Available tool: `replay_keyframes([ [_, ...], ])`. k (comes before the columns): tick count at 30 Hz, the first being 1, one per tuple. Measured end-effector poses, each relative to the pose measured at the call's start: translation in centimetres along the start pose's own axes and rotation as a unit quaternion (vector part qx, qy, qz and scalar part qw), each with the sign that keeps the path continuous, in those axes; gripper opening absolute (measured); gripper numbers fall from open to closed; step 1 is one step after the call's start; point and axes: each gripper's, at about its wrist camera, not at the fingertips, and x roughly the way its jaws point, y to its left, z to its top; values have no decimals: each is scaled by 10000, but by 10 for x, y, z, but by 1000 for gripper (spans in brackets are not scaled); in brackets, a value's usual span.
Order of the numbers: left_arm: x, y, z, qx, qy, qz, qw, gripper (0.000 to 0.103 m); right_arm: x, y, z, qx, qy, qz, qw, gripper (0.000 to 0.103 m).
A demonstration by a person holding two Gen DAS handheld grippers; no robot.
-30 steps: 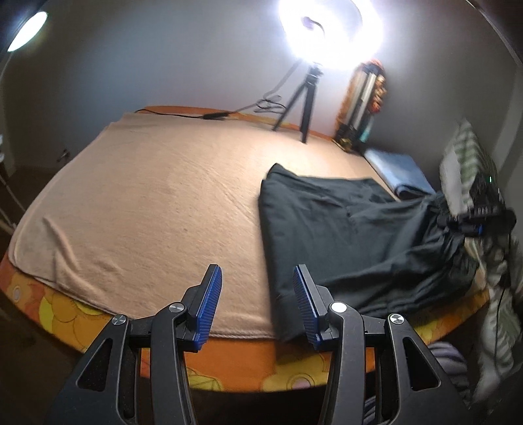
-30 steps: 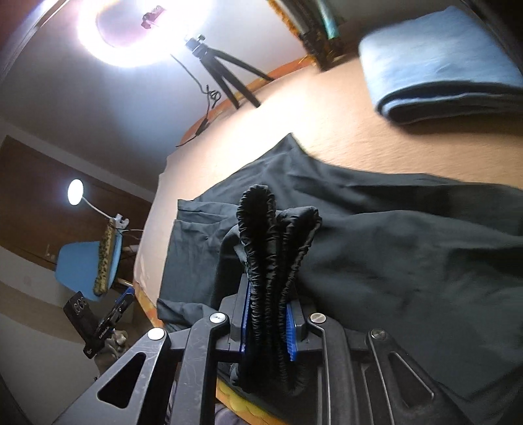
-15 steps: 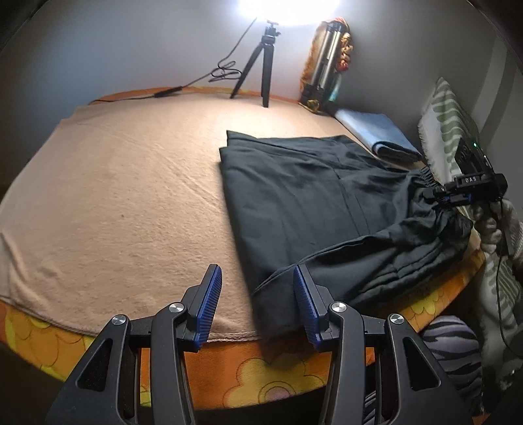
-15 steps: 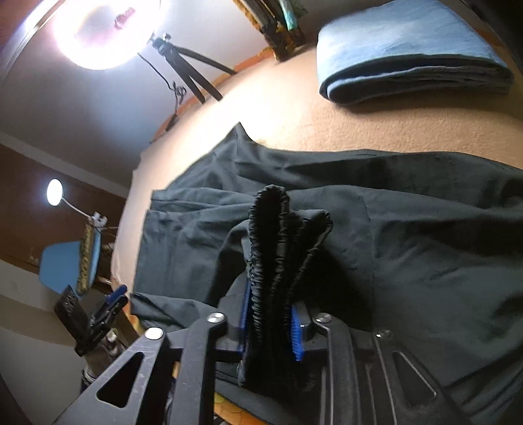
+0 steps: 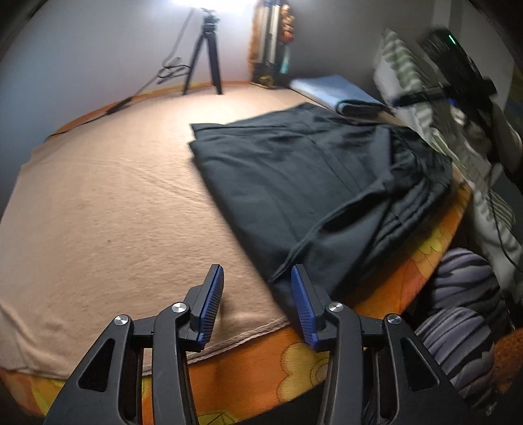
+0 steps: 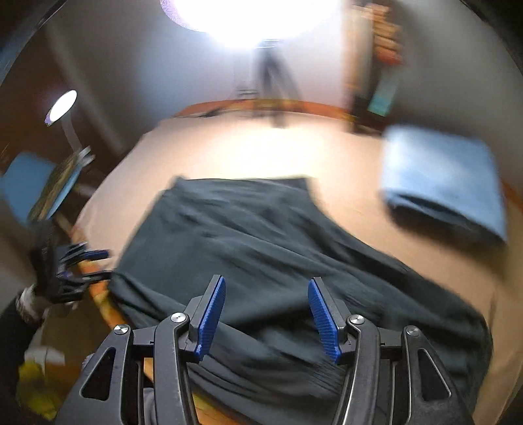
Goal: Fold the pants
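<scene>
A wide bed fills the room here, covered by a tan blanket, with an orange flowered sheet showing along its near edge. At the far side a black tripod stands against the pale grey wall, a cable trailing down from it, and a very bright light glares above. A folded blue blanket lies near the back corner. Striped pillows are stacked on the right. Over on the left, blurred, a small round lamp glows beside a blue chair.
</scene>
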Motion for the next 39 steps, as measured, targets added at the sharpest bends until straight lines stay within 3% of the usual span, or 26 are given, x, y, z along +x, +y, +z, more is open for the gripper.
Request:
replay_keyframes([
  [6, 3, -5, 2, 140, 33, -182, 9997, 32, 81, 56, 66, -585, 398, 774, 9945, 56],
  [10, 5, -10, 4, 306, 66, -256, 9992, 26, 139, 86, 101, -916, 583, 806, 9908, 56],
  [18, 5, -14, 1, 440, 8, -332, 9985, 23, 200, 118, 119, -1303, 985, 605, 9847, 56],
  [20, 5, -15, 1, 474, -1, -331, 9983, 23, 207, 122, 116, -1381, 1084, 538, 9830, 53],
  [22, 6, -17, 2, 559, -4, -310, 9980, 23, 210, 128, 110, -1476, 1160, 622, 9803, 28],
  [23, 7, -19, 1, 603, -1, -288, 9978, 21, 209, 131, 107, -1577, 1124, 550, 9795, 25],
  [25, 8, -21, 2, 658, -15, -230, 9976, 14, 208, 136, 105, -1699, 1086, 435, 9785, 2],
  [27, 8, -26, 3, 741, -49, -125, 9972, 7, 202, 137, 105, -1697, 988, 347, 9799, 0],
  [30, 2, -28, 3, 714, -92, 19, 9974, 6, 187, 137, 110, -1607, 732, 294, 9838, 0],
  [36, -20, -37, -15, 525, -58, -99, 9986, 0, 170, 125, 132, -1442, 279, -14, 9892, 0],
  [39, -23, -54, -25, 769, 15, -15, 9970, 0, 170, 110, 145, -1084, 286, 350, 9931, 0],
])
